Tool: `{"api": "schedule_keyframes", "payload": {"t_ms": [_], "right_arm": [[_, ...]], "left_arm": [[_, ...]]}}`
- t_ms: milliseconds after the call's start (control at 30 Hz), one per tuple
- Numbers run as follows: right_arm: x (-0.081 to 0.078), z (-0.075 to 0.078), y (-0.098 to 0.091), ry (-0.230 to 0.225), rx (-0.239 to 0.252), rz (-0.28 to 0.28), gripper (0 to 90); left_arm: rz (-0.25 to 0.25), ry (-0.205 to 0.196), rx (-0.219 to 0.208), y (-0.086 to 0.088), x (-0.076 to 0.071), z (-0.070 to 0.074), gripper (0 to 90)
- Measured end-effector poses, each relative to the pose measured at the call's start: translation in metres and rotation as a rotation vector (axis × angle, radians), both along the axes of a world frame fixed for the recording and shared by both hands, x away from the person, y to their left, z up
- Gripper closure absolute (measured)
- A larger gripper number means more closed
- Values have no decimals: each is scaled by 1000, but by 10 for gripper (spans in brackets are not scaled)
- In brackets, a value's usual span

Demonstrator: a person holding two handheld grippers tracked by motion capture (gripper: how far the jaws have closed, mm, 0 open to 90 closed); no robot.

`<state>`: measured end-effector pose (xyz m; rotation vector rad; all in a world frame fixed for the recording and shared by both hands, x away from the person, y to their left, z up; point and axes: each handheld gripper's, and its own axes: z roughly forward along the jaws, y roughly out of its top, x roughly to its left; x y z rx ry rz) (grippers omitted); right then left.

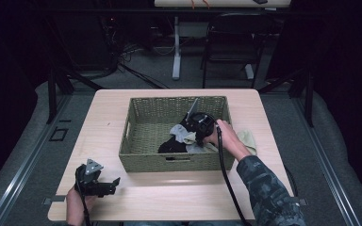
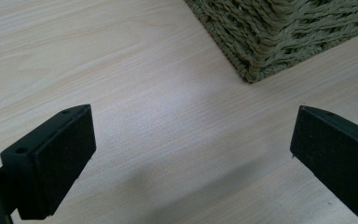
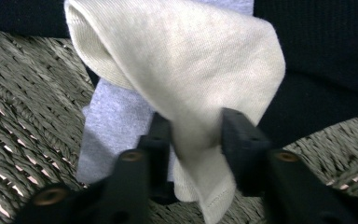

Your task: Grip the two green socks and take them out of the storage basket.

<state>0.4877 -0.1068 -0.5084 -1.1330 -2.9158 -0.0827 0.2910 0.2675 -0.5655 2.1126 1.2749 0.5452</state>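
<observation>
A cream cloth hangs folded between the black jaws of my right gripper, which is shut on its lower part. Behind it lie a pale grey cloth and a black cloth on the woven floor of the basket. From above, the right gripper reaches down inside the green wicker basket, among the cream cloth and the black cloth. My left gripper rests at the table's front left, open and holding nothing.
The basket's corner stands just ahead of the left gripper over bare light wood table. Another cream cloth lies on the table to the right of the basket. A chair and a desk leg stand beyond the table.
</observation>
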Motion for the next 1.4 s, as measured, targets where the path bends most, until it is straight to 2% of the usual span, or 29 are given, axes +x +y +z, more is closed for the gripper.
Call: {"api": "schedule_keyframes", "payload": {"t_ms": [100, 200, 433, 700, 800, 833, 900, 1067, 1100, 1400], "right_arm": [[-1, 6, -1, -15, 0, 6, 837], [-2, 12, -3, -39, 4, -3, 882], [-3, 30, -15, -94, 27, -22, 886], [-9, 60, -27, -171, 73, -47, 886], [-9, 70, -31, -161, 89, -40, 885], [-10, 72, -32, -175, 101, -45, 886], [-10, 79, -34, -170, 107, -42, 885], [-13, 91, -38, -197, 136, -41, 886], [-13, 94, -39, -188, 139, -48, 885], [-16, 119, -46, -229, 177, -48, 886]], "left_arm": [[0, 0, 0, 0, 0, 0, 1], [1, 0, -1, 0, 0, 0, 0], [1, -2, 0, 0, 0, 0, 1], [1, -1, 1, -1, 0, 0, 0], [0, -2, 4, -1, 0, 0, 1], [0, -2, 4, -1, 0, 0, 1], [-1, -2, 4, -1, 0, 0, 1], [1, -1, 2, -1, 0, 0, 0], [-1, -2, 3, -1, 0, 0, 1], [0, -3, 3, -1, 0, 0, 0]]}}
